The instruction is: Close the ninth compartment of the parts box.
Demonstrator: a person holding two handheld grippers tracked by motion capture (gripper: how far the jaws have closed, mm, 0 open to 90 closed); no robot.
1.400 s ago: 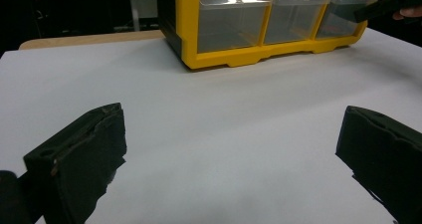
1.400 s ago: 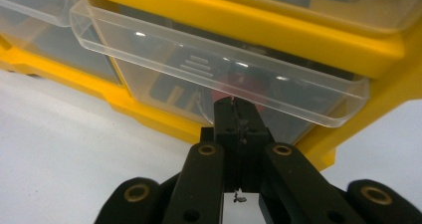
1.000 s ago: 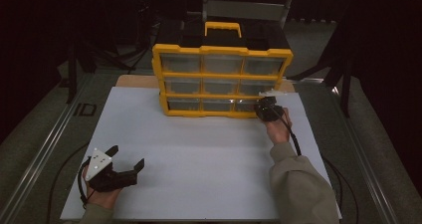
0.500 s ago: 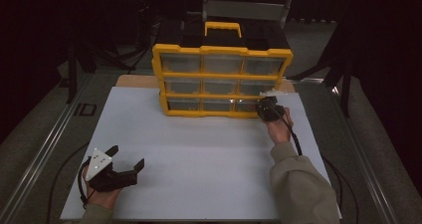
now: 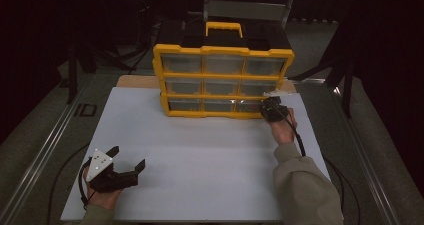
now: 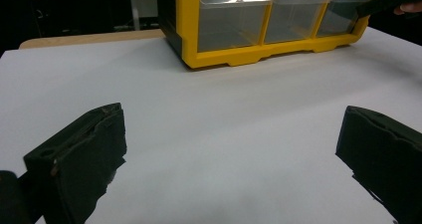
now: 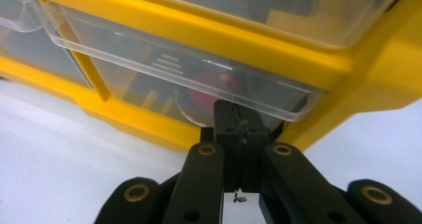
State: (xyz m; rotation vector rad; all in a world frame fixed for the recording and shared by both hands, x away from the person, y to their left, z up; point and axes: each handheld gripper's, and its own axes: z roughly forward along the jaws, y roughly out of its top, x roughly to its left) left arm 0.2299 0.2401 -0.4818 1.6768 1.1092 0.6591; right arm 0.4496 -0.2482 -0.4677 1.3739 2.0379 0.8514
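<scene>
A yellow drawer cabinet (image 5: 222,80) with clear drawers and a yellow carry handle stands at the back of the white board (image 5: 200,155). My right gripper (image 5: 267,110) is at its bottom right drawer (image 5: 248,105). In the right gripper view the gripper (image 7: 238,119) has its jaws pressed together, tips just under the clear lip of that drawer (image 7: 149,59). A red round thing (image 7: 211,87) lies inside the drawer. My left gripper (image 5: 128,156) rests near the board's front left, open and with nothing in it (image 6: 229,119), facing the cabinet (image 6: 209,59).
A metal rail (image 5: 45,150) runs along the table's left side, another along the right. A cable (image 5: 300,145) trails from the right gripper over the sleeve. A wooden board edge (image 5: 135,81) shows behind the white board. The surroundings are dark.
</scene>
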